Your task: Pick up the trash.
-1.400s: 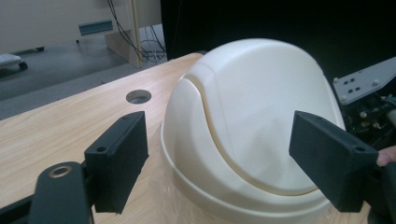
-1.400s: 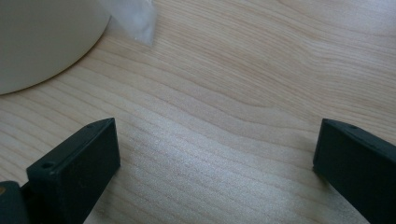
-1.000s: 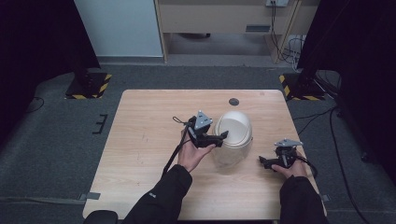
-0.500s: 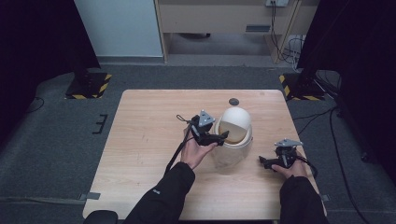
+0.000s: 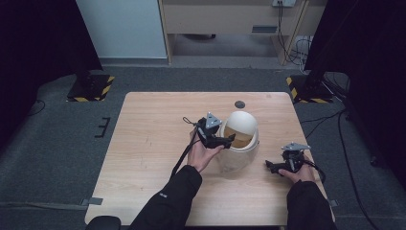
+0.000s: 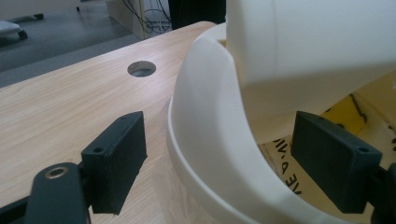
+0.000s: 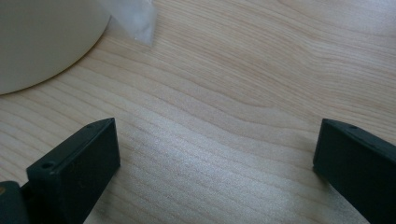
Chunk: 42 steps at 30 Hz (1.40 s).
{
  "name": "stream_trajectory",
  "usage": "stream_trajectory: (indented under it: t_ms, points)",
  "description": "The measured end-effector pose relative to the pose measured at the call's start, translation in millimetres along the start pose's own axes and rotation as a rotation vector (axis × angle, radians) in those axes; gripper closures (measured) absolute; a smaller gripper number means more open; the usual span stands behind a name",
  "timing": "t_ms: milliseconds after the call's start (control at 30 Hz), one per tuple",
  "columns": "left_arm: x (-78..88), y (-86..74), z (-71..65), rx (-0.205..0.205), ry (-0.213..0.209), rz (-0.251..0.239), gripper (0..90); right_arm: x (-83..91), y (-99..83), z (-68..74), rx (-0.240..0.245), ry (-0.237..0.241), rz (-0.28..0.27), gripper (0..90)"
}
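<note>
With the jaws spread wide astride the near rim, left gripper (image 5: 229,140) sits at centre frame of the high view, right at the cream bin (image 5: 238,143), one jaw outside the wall and the other inside the opening; not yet clamped, though touching or just clear cannot be told. Stands upright just right of centre on the desk (image 5: 153,139), swing lid (image 6: 308,42) tipped over the mouth, yellowish printed contents below. Rim runs between the jaws in the left gripper view, so closing straight would likely pinch the wall. Right gripper (image 5: 274,166), lower right of frame, rests low on bare wood, jaws apart and empty, near the bin but clearly farther than the left.
</note>
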State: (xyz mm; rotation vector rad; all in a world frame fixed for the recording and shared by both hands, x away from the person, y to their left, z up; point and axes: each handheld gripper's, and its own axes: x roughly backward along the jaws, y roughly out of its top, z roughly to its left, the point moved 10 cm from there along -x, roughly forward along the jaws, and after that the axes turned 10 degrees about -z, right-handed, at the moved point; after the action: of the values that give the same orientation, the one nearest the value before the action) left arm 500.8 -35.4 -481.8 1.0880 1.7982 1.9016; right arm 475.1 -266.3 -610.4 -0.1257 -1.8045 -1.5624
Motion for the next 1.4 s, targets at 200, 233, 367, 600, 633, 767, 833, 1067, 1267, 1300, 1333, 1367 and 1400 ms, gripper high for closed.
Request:
stream_trajectory:
  t_ms: [200, 233, 367, 600, 633, 767, 833, 1067, 1267, 1300, 1333, 1367, 1400]
  points:
    - [13.2, 9.5, -2.2, -0.016, -0.011, -0.027, 17.6, 0.0, 0.0, -0.1, 0.001, -0.001, 0.0, 0.7]
    - [17.3, 10.6, -1.9, -0.028, -0.012, -0.027, 17.5, 0.0, 0.0, 0.0, 0.0, 0.0, 0.0, 0.7]
    - [32.6, 14.8, 0.1, -0.045, -0.013, -0.041, 17.1, 0.0, 0.0, 0.0, 0.0, 0.0, 0.0, 0.7]
    - [62.7, 12.1, 10.1, -0.048, 0.0, -0.039, 16.2, 0.0, 0.0, -0.1, 0.0, -0.001, 0.0, 0.7]
    - [72.4, 8.0, 14.5, -0.05, 0.005, -0.025, 16.3, 0.0, 0.0, 0.0, 0.0, 0.0, 0.0, 0.7]
    - [90.7, 0.5, 22.7, -0.047, 0.016, -0.024, 16.3, 0.0, 0.0, -0.1, 0.0, -0.001, 0.0, 0.7]
    - [95.5, -2.5, 24.7, -0.05, 0.018, -0.022, 16.3, 0.0, 0.0, 0.0, 0.0, 0.0, 0.0, 0.7]
    - [132.9, -41.1, 41.4, -0.034, 0.041, 0.023, 16.2, 0.0, 0.0, -0.1, 0.001, -0.001, 0.0, 0.7]
    - [155.1, -64.1, 51.1, 0.004, 0.061, 0.018, 16.2, 0.0, 0.0, -0.1, 0.001, -0.001, 0.0, 0.7]
    - [157.9, -66.6, 51.3, 0.009, 0.06, 0.015, 16.3, 0.0, 0.0, 0.0, 0.0, -0.001, 0.0, 0.7]
    - [160.5, -69.1, 51.3, 0.013, 0.06, 0.015, 16.2, 0.0, 0.0, -0.1, 0.001, -0.001, 0.0, 0.7]
    - [162.2, -70.8, 51.0, 0.016, 0.057, 0.015, 16.3, 0.0, 0.0, 0.0, 0.001, -0.001, 0.0, 0.7]
    - [164.6, -73.2, 49.9, 0.02, 0.053, 0.014, 16.3, 0.0, 0.0, 0.0, 0.001, -0.001, 0.0, 0.7]
